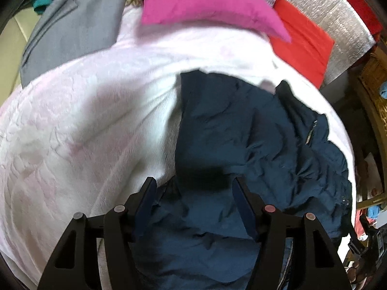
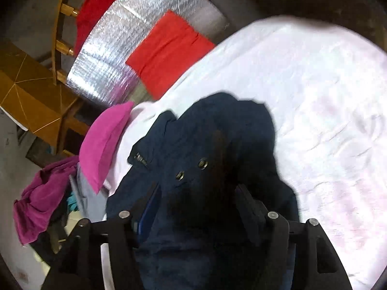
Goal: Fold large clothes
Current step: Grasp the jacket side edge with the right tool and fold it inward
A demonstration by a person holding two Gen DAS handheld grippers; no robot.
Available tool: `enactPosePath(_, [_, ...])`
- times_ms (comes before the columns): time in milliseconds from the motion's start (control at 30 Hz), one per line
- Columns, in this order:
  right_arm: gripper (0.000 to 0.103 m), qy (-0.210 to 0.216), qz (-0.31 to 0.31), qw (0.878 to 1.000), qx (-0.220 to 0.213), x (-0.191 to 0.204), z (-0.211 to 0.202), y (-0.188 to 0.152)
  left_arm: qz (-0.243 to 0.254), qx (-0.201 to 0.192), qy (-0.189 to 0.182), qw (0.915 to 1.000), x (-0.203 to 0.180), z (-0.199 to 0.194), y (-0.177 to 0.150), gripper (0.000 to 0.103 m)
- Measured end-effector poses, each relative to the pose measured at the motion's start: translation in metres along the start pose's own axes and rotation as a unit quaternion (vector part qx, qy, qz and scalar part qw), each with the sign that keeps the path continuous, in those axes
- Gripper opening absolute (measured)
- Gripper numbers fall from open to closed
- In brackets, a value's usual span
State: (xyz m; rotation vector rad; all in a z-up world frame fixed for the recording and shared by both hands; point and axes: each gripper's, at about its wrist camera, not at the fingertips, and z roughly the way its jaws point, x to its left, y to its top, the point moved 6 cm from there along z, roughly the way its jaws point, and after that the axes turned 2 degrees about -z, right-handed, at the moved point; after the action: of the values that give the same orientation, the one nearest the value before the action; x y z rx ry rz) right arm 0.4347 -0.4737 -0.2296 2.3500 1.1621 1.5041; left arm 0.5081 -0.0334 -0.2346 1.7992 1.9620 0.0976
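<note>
A dark navy jacket (image 1: 254, 140) with zips and snap buttons lies crumpled on a pale pink-white blanket (image 1: 72, 125). My left gripper (image 1: 193, 183) is open, its jaws wide apart just above the jacket's near edge, with fabric lying between and under them. In the right wrist view the same jacket (image 2: 205, 145) spreads below my right gripper (image 2: 196, 188), which is also open with jaws wide over the dark fabric. Two metal snaps (image 2: 191, 169) show just ahead of it. Whether either gripper touches the cloth I cannot tell.
A magenta pillow (image 1: 205, 2) and a red folded cloth (image 1: 304, 46) lie at the blanket's far edge, against a silver foil mat (image 2: 135, 36). A grey garment (image 1: 72, 31) lies far left. A purple cloth pile (image 2: 41, 198) and wooden furniture (image 2: 31, 91) stand beside the bed.
</note>
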Motion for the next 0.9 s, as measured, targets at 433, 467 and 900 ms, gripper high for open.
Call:
enactPosePath(433, [0.025,-0.062,-0.034,0.998,-0.005,0.000,0.025,0.001,0.024,0.016,0.053,0.9982,-0.005,0.019,-0.001,0.066])
enactPosePath(467, [0.026,-0.079,-0.029,0.996,0.025,-0.010,0.038,-0.003,0.024,0.016,0.054,0.9981,-0.006,0.020,-0.002,0.066])
enactPosePath(900, [0.070,-0.023,-0.016,0.997,-0.067,-0.034,-0.038,0.033,-0.025,-0.026,-0.006,0.9993,-0.004,0.001,0.016,0.075])
